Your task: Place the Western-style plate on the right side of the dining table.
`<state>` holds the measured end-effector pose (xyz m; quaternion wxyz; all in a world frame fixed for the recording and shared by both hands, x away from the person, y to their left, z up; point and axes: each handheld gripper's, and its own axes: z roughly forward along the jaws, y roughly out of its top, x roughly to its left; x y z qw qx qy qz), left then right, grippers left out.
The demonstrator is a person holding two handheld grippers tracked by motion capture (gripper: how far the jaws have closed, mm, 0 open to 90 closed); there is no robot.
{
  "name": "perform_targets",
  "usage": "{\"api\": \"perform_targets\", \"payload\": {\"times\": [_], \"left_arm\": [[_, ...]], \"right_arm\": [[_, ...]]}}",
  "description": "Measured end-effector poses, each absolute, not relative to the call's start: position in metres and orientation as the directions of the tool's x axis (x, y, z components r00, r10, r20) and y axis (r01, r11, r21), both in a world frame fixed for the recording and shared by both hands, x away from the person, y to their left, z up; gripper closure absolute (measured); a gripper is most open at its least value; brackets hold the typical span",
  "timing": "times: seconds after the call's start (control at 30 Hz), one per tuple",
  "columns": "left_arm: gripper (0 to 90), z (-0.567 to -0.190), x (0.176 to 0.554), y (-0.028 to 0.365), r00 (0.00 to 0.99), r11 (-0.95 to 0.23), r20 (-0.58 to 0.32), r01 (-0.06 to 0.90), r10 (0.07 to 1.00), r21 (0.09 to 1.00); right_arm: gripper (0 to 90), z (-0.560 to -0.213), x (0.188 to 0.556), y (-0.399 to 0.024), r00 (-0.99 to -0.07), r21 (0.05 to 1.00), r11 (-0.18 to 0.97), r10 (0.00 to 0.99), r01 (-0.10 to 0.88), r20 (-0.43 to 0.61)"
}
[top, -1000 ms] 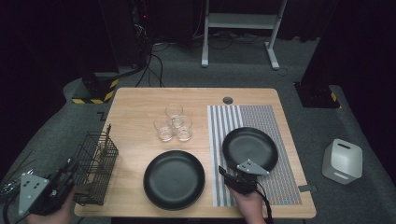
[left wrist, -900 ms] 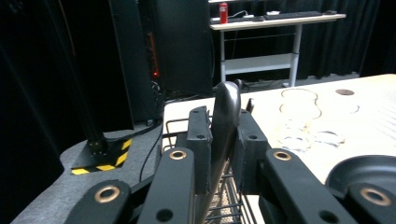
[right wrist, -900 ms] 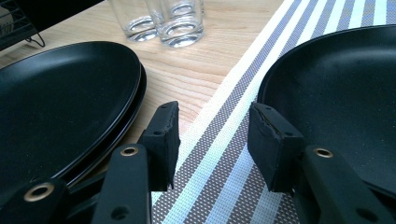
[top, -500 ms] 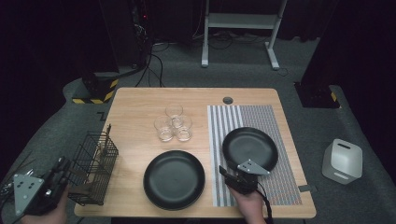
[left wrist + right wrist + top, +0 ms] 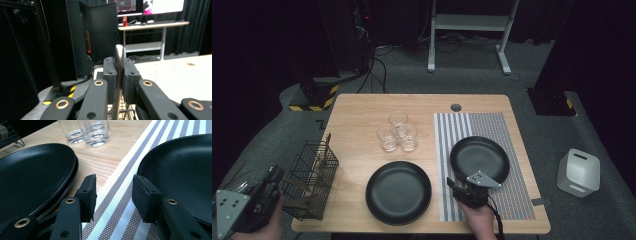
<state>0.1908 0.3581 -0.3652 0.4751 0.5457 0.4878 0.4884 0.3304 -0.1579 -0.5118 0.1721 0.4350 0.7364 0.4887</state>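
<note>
My left gripper (image 5: 118,65) is shut on the slim metal handle of a utensil (image 5: 118,51), which stands up between its pads; the jaws have just been closing on it. In the high view this gripper (image 5: 271,181) hangs off the table's left front corner, beside a black wire basket (image 5: 312,177). My right gripper (image 5: 113,192) stands open and empty, low over a striped placemat (image 5: 120,202). It sits between a black plate (image 5: 398,192) to its left and a second black plate (image 5: 479,159) to its right. In the high view the right gripper (image 5: 454,185) is at the mat's front left.
Three clear glasses (image 5: 397,132) are grouped mid-table behind the plates. The wire basket holds several utensils and stands at the table's left front edge. A white box (image 5: 578,172) sits on the floor to the right. A table leg frame (image 5: 467,22) stands beyond the far edge.
The left gripper has drifted slightly left, away from the basket. The right gripper and the plates have not moved.
</note>
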Motion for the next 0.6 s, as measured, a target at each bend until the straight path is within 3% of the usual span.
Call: {"api": "perform_targets", "payload": {"times": [0.2,0.6], "left_arm": [[83.3,-0.3643,0.1913,0.3598,0.073,-0.035,0.031,0.053,0.997,0.998],[83.2,-0.3609,0.1923,0.3564,0.083,-0.043,0.039,0.049,0.996,0.998]], "right_arm": [[55.1,-0.5117,0.3299,-0.1578,-0.564,0.87,0.15,0.809,0.469,0.165],[55.6,-0.5123,0.3289,-0.1544,-0.578,0.872,0.178,0.804,0.456,0.138]]}}
